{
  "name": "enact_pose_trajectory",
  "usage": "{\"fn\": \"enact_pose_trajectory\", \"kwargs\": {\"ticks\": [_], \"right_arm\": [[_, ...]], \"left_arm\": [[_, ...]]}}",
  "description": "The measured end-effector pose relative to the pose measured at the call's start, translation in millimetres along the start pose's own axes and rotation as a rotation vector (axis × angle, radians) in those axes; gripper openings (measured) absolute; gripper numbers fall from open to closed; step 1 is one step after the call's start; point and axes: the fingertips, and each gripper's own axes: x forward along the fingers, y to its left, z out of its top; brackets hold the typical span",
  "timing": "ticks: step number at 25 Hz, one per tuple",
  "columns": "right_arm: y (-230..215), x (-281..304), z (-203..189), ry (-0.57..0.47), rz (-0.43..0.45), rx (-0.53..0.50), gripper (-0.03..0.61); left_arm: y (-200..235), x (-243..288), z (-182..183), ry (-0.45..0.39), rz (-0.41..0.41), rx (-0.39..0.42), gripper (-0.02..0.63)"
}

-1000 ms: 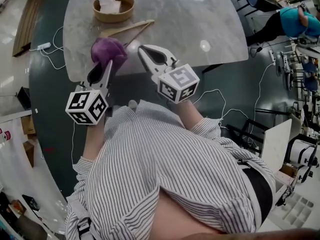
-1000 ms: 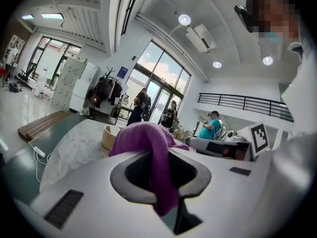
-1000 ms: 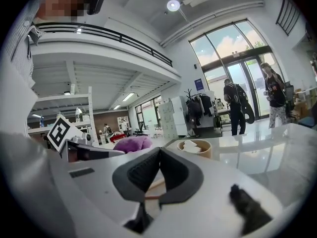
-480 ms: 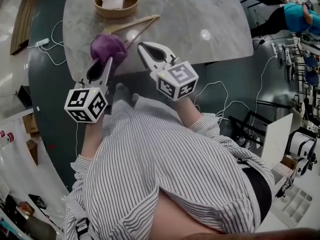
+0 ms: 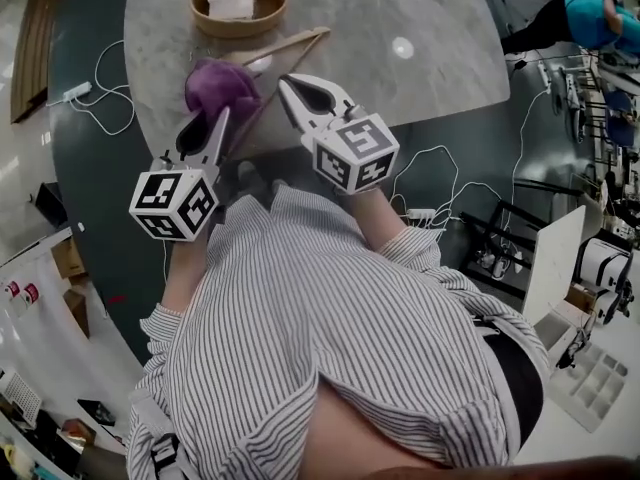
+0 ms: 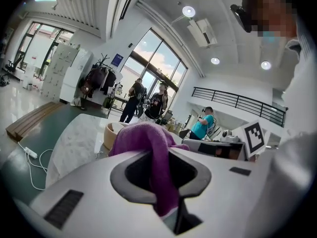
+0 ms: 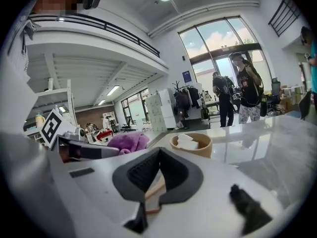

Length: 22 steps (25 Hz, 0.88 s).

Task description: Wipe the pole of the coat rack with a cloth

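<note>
Lowest in the head view is your striped shirt. Just above it, at centre-left, your left gripper is clamped on the purple cloth, which bunches up over its jaw tips. Your right gripper, right beside it, has its jaws closed on nothing. The wooden pole lies slanted on the marble table just past both grippers. Whether the cloth touches it is unclear. Farther up sits a wooden bowl.
</note>
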Motion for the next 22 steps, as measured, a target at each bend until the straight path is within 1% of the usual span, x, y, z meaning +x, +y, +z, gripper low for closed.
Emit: {"fn": "enact_pose_trajectory", "kwargs": {"ticks": [5, 10, 16, 22], "right_arm": [[2, 6, -5, -0.007, -0.026, 0.025, 0.014], [1, 4, -8, 0.004, -0.039, 0.032, 0.014], [1, 8, -4, 0.021, -0.011, 0.017, 0.014], [1, 15, -7, 0.049, 0.031, 0.021, 0.014]], "left_arm": [[7, 5, -2, 0.03, -0.045, 0.01, 0.08], [12, 6, -10, 0.061, -0.031, 0.024, 0.08], [12, 10, -11, 0.064, -0.029, -0.021, 0.08], [15, 9, -12, 0.071, 0.011, -0.033, 0.08]]}}
